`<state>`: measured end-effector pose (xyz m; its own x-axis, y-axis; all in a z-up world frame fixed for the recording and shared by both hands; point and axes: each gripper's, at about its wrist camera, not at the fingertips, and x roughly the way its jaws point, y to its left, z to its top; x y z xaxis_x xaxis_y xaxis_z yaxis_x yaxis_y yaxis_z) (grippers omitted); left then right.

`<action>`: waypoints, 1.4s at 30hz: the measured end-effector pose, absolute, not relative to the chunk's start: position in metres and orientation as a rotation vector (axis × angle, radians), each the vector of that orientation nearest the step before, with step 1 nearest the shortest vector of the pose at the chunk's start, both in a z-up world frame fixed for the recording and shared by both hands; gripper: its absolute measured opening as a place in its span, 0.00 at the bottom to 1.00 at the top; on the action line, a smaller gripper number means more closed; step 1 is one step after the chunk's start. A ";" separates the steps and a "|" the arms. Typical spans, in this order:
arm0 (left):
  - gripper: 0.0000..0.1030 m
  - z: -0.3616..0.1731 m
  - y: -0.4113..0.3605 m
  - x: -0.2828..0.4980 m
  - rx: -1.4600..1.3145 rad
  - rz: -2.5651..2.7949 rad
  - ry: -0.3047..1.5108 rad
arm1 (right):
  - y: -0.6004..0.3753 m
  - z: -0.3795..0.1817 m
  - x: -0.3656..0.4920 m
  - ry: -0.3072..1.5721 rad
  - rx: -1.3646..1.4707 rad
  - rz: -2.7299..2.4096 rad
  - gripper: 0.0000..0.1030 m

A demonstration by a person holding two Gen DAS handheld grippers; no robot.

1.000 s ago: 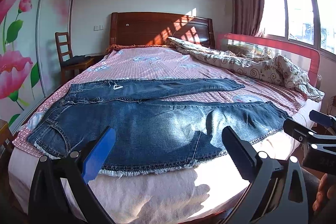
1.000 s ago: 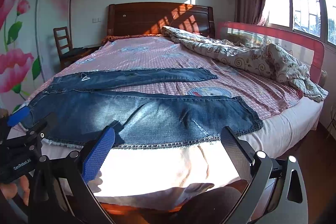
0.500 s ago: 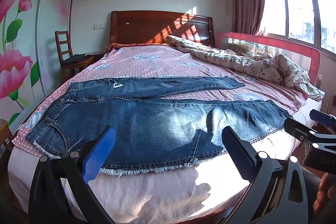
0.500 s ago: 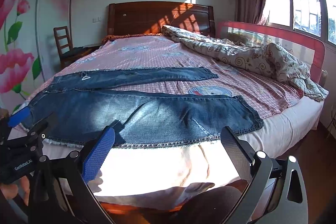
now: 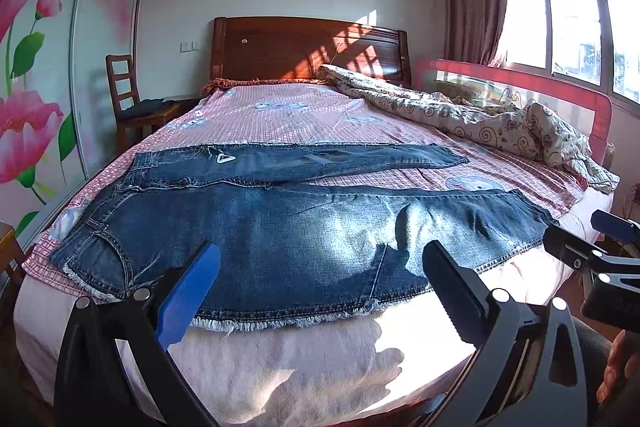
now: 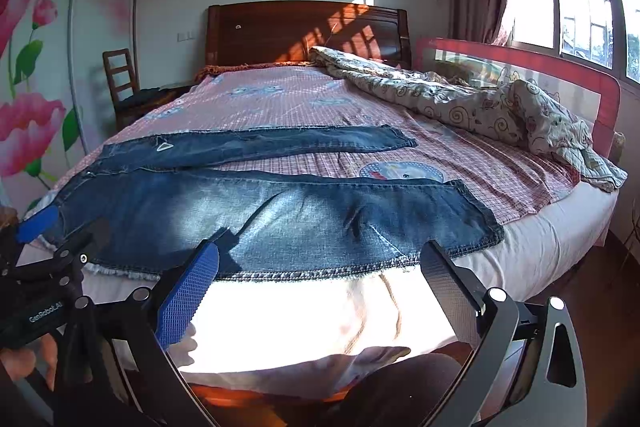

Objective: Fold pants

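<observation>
Denim this heavy will drag: if you pinch only the frayed near edge of the pants [image 5: 280,239], the top layer may lift alone and the leg will skew across the bed [image 5: 280,111]. Your left gripper [image 5: 320,279] has its fingers spread wide, holding nothing; your right gripper [image 6: 320,275] is the same. The pants lie flat just beyond both sets of fingers, waist off to their left, hems to their right, legs splayed apart.

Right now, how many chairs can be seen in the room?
1. A wooden chair stands against the wall, left of the bed, beside the headboard. Others may be hidden outside the views.
</observation>
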<state>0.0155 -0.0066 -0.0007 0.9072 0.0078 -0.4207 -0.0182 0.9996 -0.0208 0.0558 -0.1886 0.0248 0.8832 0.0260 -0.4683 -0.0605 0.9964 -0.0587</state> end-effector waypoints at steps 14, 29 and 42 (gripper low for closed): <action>0.98 0.005 0.032 0.030 -0.029 0.083 0.478 | -0.199 0.004 0.084 0.623 0.019 0.060 0.97; 0.98 -0.012 0.079 0.066 -0.062 0.246 0.580 | -0.199 -0.014 0.108 0.705 0.035 0.060 0.97; 0.98 -0.011 0.117 0.109 -0.099 0.335 0.654 | -0.173 -0.025 0.123 0.764 -0.037 0.094 0.97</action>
